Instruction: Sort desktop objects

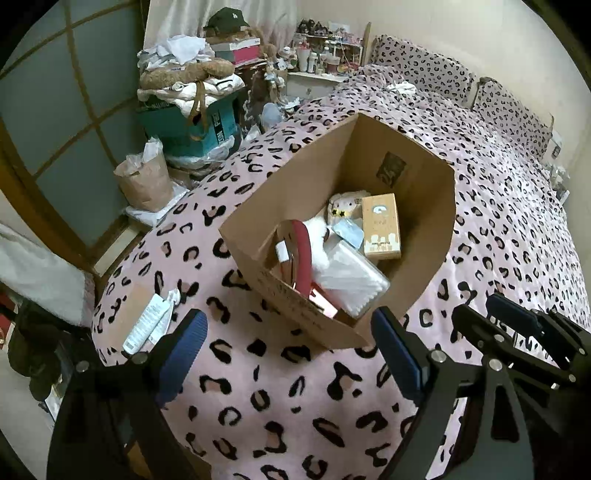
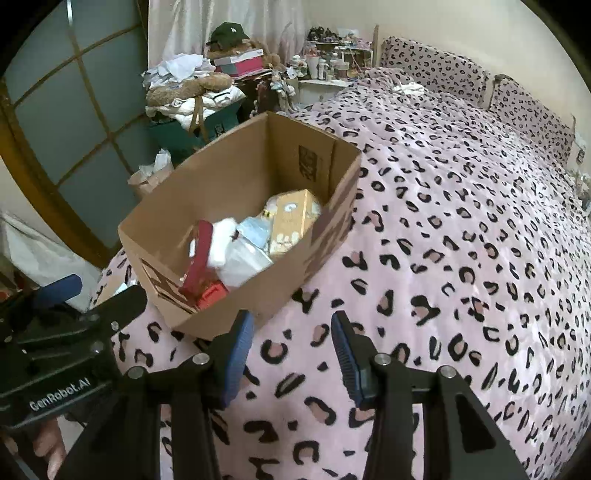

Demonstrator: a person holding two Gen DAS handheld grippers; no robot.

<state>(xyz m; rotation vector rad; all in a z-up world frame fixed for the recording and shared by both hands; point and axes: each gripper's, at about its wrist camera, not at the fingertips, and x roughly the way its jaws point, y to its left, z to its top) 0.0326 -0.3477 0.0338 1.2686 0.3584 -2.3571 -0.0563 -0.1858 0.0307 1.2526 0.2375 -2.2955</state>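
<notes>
A wide bed (image 1: 498, 229) fills most of the room, spread with a pink blanket (image 2: 461, 240) in black leopard spots, with matching pillows (image 1: 421, 66) against the pale far wall (image 1: 461, 29). To the left stands a sliding screen (image 1: 55, 122) of frosted panes in a brown wooden grid. Beside the bed, folded clothes (image 1: 192, 85) top a teal box (image 1: 184, 129), with a dark cap (image 1: 225, 20) higher up. A cluttered white shelf (image 1: 325, 55) stands in the far corner. The light is soft and even.
</notes>
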